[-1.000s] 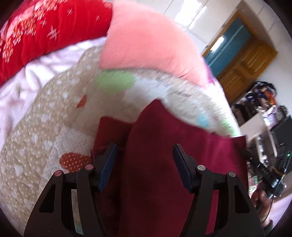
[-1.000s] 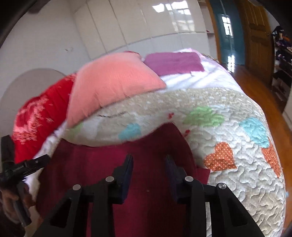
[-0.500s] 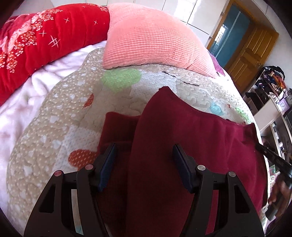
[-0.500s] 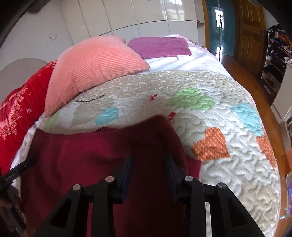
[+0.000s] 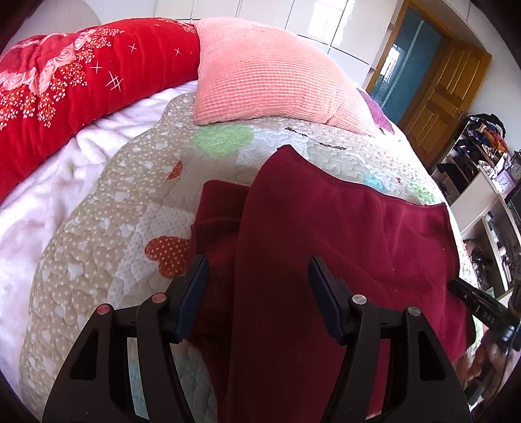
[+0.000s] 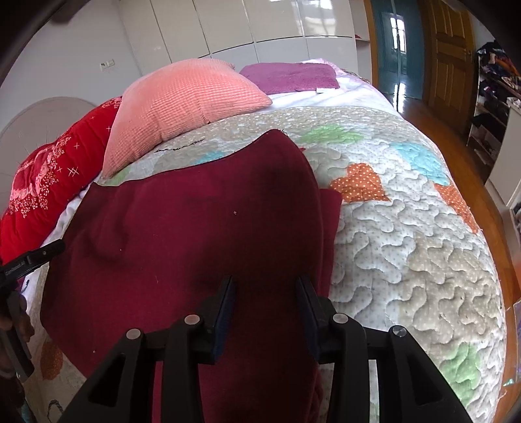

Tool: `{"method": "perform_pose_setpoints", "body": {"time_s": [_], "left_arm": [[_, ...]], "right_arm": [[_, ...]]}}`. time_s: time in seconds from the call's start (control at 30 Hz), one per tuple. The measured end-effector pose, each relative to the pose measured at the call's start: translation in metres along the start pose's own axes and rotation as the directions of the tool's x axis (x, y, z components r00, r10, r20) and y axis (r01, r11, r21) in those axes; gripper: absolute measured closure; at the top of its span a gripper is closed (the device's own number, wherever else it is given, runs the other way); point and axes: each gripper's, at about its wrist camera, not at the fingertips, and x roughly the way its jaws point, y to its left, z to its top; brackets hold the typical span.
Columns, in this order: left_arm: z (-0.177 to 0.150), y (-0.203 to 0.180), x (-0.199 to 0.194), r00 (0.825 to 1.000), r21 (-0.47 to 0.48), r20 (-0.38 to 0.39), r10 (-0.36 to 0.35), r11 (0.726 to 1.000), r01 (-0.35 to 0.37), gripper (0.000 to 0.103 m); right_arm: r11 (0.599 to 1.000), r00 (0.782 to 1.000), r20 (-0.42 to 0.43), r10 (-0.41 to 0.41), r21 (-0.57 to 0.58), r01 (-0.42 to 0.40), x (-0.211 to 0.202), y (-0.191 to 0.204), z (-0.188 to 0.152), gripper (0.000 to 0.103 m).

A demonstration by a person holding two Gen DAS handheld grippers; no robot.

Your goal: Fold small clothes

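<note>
Maroon garment [image 6: 195, 234] lies spread on the quilt [image 6: 407, 244], one layer folded over another, w/ pink pillow [image 6: 182, 104] just beyond its far edge. Left gripper [image 5: 257, 293] jaws wide apart over the cloth, pads not pressing it. Right gripper [image 6: 265, 312] jaws just been opening, cloth between, no pinch. Red blanket [image 5: 65, 91] beside pillow; purple towel [image 6: 293, 76] behind it. White wardrobe [image 6: 228, 26] past the bed, wood door [image 6: 449, 58] & floor off to the side.
</note>
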Motion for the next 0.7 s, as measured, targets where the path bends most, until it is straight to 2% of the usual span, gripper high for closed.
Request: {"method": "perform_pose_setpoints", "body": {"time_s": [0.23,0.5,0.57,0.63,0.7], "left_arm": [[-0.007,0.002,-0.012,1.0,0.0,-0.001,-0.027,1.0,0.027,0.04],[-0.013,0.011,-0.022,0.997,-0.038,-0.024,-0.072,0.997,0.071,0.04],[-0.017,0.016,-0.024,0.993,-0.06,-0.038,-0.107,0.993,0.105,0.04],[-0.023,0.025,-0.026,0.988,-0.091,-0.046,-0.149,0.985,0.145,0.04],[-0.028,0.035,-0.026,0.984,-0.123,-0.052,-0.17,0.979,0.162,0.035]], "right_arm": [[0.998,0.999,0.009,0.047,0.049,-0.048,-0.02,-0.009,0.001,0.062],[0.996,0.998,0.023,0.058,0.06,-0.06,-0.042,-0.015,-0.004,0.056],[0.997,0.998,0.018,0.058,0.058,-0.059,-0.043,-0.019,-0.007,0.052],[0.996,0.998,0.013,0.064,0.069,-0.065,-0.044,-0.025,-0.011,0.039],[0.994,0.997,0.016,0.072,0.082,-0.073,-0.043,-0.032,-0.016,0.037]]}}
